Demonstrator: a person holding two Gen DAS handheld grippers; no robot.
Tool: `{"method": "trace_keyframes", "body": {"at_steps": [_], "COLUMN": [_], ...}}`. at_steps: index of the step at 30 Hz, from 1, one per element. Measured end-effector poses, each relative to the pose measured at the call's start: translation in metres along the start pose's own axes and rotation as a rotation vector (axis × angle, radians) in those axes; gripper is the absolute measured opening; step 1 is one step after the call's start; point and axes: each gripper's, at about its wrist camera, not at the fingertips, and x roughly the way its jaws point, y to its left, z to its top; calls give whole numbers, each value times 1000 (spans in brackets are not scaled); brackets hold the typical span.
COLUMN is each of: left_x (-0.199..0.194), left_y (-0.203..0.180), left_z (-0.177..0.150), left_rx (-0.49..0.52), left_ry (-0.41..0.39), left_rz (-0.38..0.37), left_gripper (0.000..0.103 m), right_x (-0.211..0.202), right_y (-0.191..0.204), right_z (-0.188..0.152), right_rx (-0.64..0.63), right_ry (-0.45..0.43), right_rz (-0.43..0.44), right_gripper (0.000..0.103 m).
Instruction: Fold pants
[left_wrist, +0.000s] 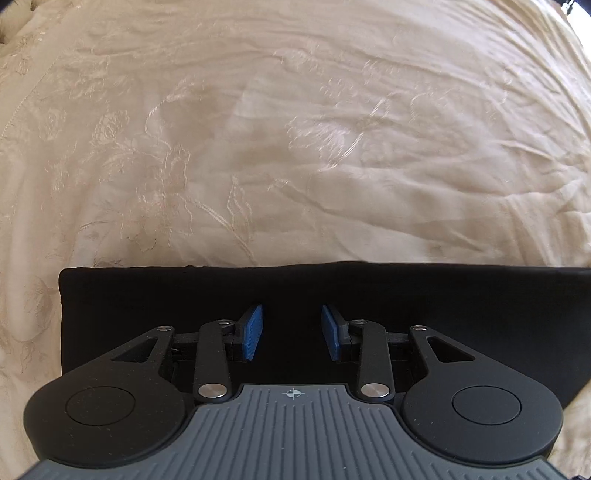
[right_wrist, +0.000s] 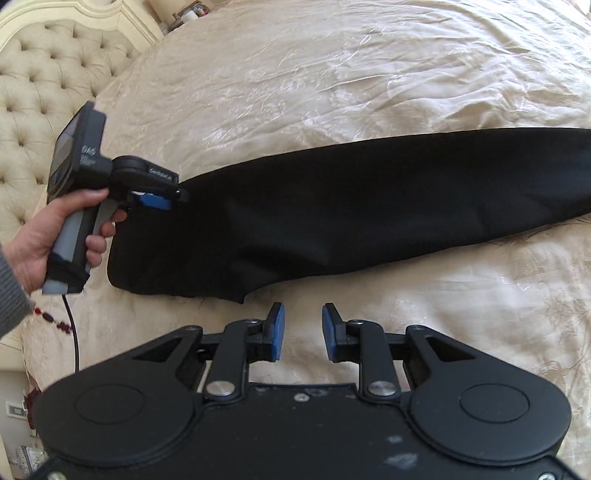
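Jaws of both grippers gape, left gripper (left_wrist: 291, 332) over pants (right_wrist: 351, 206).

We note matt black cloth pants (right_wrist: 351, 206) on a glossy embroidered cream bedspread (right_wrist: 332, 74); headboard (right_wrist: 44, 74) tufted upholstery.

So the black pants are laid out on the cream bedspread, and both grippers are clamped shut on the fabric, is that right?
Not quite. The black pants do lie on the cream bedspread, but neither gripper is clamped. The left wrist view shows the left gripper open over the fabric. The right wrist view shows the right gripper open over bare bedspread, short of the pants.
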Motion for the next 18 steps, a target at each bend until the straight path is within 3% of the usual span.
{"method": "trace_keyframes", "body": {"at_steps": [2,8,13,18], "left_x": [1,-58,-76,-69], "left_y": [3,3,-2,-18], "left_z": [-1,-49,-106,-136], "left_rx": [21,111,116,150], "left_ry": [-2,-150,-112,-43], "left_rz": [-8,-76,-153,-224], "left_gripper": [34,34,34,34], "right_x": [9,37,65,75], "right_y": [12,39,50,51], "right_z": [-1,1,5,36], "right_rx": [-19,-109,-158,-151], "right_ry": [22,90,145,84], "right_rz": [-5,-5,12,29], "right_gripper": [26,27,27,27]}}
